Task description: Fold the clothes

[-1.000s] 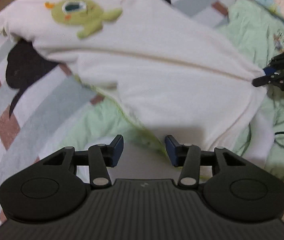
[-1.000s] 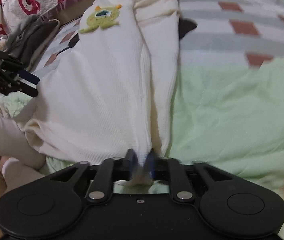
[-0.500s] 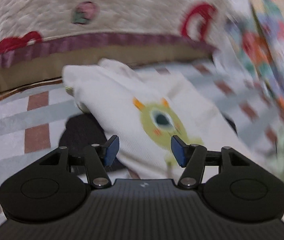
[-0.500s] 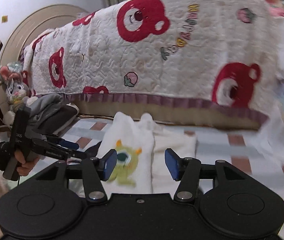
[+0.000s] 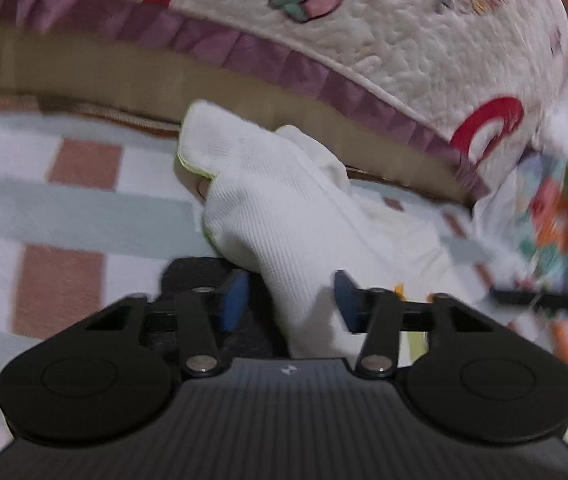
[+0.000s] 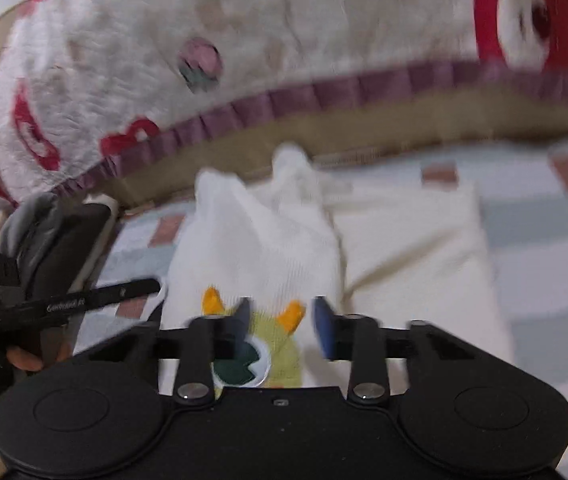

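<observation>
The white ribbed knit garment (image 5: 284, 216) with a green monster patch (image 6: 272, 352) lies on the checked blanket (image 5: 64, 216), passing between the parted fingers of the left gripper (image 5: 290, 300), ungrasped. The right gripper (image 6: 282, 326) is likewise spread over the patch. At twelve o'clock stands a quilted bear-print cover (image 6: 284, 40).

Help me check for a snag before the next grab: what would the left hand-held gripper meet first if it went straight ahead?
Most likely the white garment: its ribbed fold already lies between the open fingers of the left hand-held gripper. Beyond it stands the bear-print quilt, though depth is unclear.
</observation>
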A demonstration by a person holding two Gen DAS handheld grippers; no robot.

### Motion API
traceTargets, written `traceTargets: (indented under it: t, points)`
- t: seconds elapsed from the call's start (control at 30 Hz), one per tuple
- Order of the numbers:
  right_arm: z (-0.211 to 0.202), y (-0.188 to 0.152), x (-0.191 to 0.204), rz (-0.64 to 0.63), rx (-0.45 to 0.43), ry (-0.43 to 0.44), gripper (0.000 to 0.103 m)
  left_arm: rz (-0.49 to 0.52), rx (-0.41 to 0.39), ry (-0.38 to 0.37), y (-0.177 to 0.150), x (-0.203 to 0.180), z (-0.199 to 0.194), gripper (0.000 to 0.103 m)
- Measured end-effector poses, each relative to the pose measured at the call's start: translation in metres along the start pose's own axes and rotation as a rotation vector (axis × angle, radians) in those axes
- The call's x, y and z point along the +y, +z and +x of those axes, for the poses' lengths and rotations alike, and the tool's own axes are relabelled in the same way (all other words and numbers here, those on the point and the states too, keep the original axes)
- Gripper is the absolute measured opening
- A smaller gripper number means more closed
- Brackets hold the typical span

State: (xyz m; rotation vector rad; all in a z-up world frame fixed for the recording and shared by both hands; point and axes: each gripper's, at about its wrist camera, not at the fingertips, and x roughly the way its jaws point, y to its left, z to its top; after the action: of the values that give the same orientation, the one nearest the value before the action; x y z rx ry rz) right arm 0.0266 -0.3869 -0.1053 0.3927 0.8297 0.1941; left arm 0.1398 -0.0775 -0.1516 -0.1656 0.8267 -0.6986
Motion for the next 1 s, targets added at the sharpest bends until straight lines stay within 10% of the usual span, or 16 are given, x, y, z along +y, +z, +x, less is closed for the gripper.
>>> traceTargets:
  t: [0.17, 0.3, 0.8, 0.87, 0.93, 1.0]
  points:
    - [0.02, 0.019, 0.013, -0.152, 0.065, -0.006, 0.026, -0.071, -0.015, -0.098, 0.007, 0.019, 0.02, 0.029]
    - [0.045, 0.035, -0.017, -0.045, 0.078, 0.008, 0.048, -0.072, -0.038, -0.14, 0.006, 0.028, 0.019, 0.029]
    - [0.121, 0.043, -0.058, 0.205, 0.054, 0.093, 0.07, -0.155, 0.001, -0.226, -0.006, 0.053, 0.028, 0.034]
    - [0.121, 0.044, -0.047, 0.175, 0.018, 0.074, 0.058, -0.15, -0.002, -0.221, -0.006, 0.051, 0.028, 0.034]
    - [0.117, 0.044, -0.024, 0.047, 0.016, 0.063, 0.018, -0.146, -0.004, -0.216, -0.006, 0.05, 0.028, 0.035]
    - [0.11, 0.04, 0.002, -0.111, 0.002, 0.052, 0.013, -0.141, -0.006, -0.211, -0.005, 0.05, 0.027, 0.035]
